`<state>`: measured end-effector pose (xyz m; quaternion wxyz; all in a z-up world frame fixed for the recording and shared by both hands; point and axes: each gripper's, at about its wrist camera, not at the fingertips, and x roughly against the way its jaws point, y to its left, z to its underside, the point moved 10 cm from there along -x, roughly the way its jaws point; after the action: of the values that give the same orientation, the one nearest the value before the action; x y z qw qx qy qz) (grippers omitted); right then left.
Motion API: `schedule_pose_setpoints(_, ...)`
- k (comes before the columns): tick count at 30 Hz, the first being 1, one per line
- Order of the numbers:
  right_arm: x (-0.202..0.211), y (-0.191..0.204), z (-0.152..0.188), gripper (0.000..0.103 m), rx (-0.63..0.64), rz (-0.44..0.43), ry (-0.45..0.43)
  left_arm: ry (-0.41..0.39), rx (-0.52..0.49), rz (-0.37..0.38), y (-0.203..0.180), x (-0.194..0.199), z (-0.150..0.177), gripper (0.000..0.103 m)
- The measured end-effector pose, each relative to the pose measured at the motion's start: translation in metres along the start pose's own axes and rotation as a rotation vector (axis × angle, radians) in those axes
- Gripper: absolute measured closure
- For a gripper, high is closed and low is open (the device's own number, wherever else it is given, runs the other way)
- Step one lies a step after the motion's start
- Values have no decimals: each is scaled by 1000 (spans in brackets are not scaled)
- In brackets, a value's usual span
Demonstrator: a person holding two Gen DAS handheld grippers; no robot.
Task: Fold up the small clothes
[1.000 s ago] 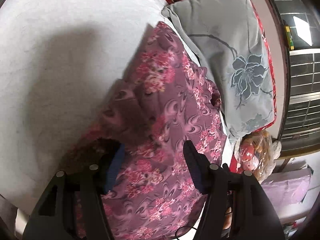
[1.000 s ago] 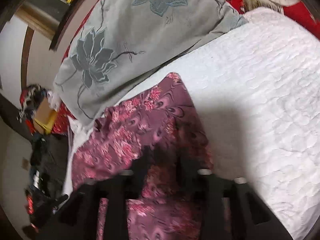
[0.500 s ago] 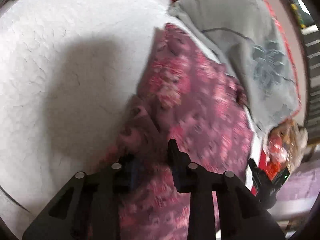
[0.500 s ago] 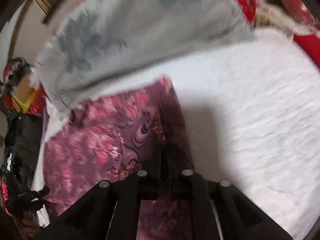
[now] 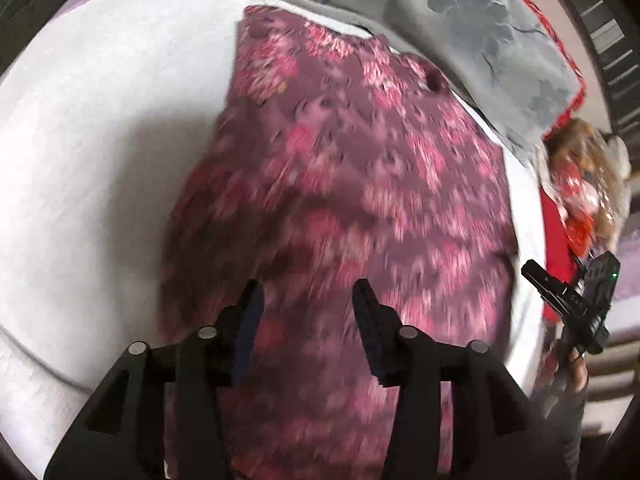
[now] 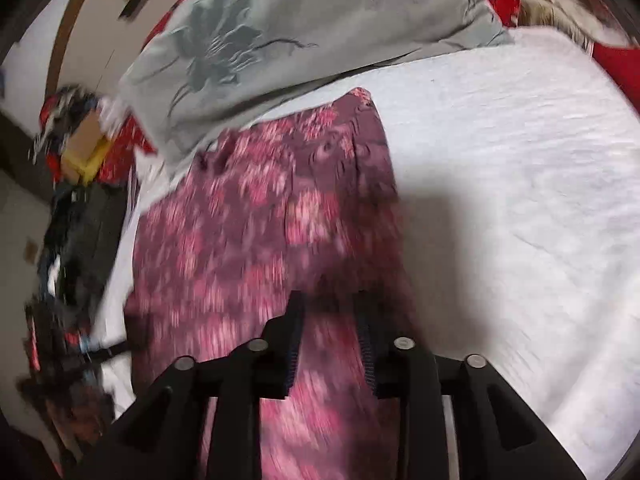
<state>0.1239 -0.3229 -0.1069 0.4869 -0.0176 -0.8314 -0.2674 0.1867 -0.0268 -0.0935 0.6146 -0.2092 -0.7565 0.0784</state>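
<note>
- Maroon floral-print cloth garment: it lies spread on the white quilted bed, its far edge at twelve o'clock tucked against the grey flower-embroidered pillow.
- Left tongs: released, jaws having just been opening; the cloth shows between them, but the pads do not press on it.
- Right tongs: likewise released above the cloth, jaws having just been opening, nothing pinched.
- Handling, as a judgement: the fabric looks thin, light and limp, so it should drape and crease easily and may slide on the quilt.
- Where to take hold: likely the near corners or hem at six o'clock, one per tongs, pinching a single layer cleanly.
- Motion blur hides the seams and edges.
</note>
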Motion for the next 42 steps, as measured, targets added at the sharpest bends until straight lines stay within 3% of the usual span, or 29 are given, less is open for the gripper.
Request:
schedule_pose_setpoints(4, 39, -17, 63, 50, 19, 2, 40, 66, 32, 4, 39, 18, 58, 48)
schedule_pose_setpoints(9, 52, -57, 141, 49, -49, -7, 122, 151, 116, 33, 74, 25, 128, 48)
schedule_pose_setpoints(13, 42, -79, 198, 49, -189, -87, 169, 190, 156, 96, 80, 29, 166, 48)
schedule_pose_setpoints(16, 31, -91, 222, 49, -290, -142, 190, 215, 157, 114, 75, 29, 185, 48)
schedule_pose_setpoints(18, 23, -91, 231, 48, -364, -228, 200, 226, 187, 140, 76, 30, 194, 48)
schedule_pose_setpoints(22, 9, -83, 231, 42, -435, -375, 194, 250, 243, 197, 77, 30, 209, 39)
schedule_pose_setpoints(27, 7, -55, 221, 40, -381, -476, 208, 224, 217, 162, 74, 33, 218, 41)
schedule_pose_setpoints(28, 11, -50, 218, 43, -349, -481, 205, 210, 208, 151, 73, 35, 217, 49)
schedule_pose_setpoints(30, 19, -41, 215, 64, -270, -451, 201, 186, 167, 87, 74, 39, 217, 74)
schedule_pose_setpoints(31, 25, -39, 213, 71, -223, -423, 190, 185, 154, 94, 72, 40, 217, 93)
schedule_pose_setpoints(32, 32, -34, 211, 86, -169, -404, 179, 187, 153, 112, 68, 42, 216, 99)
schedule_pose_setpoints(33, 38, -31, 209, 95, -137, -392, 172, 179, 144, 122, 62, 45, 214, 99)
schedule_pose_setpoints(34, 43, -29, 209, 97, -117, -390, 161, 167, 134, 126, 59, 49, 212, 99)
schedule_pose_setpoints(42, 97, 21, 162, 98, -39, -524, 3, 81, 116, 270, 14, 72, 174, 100)
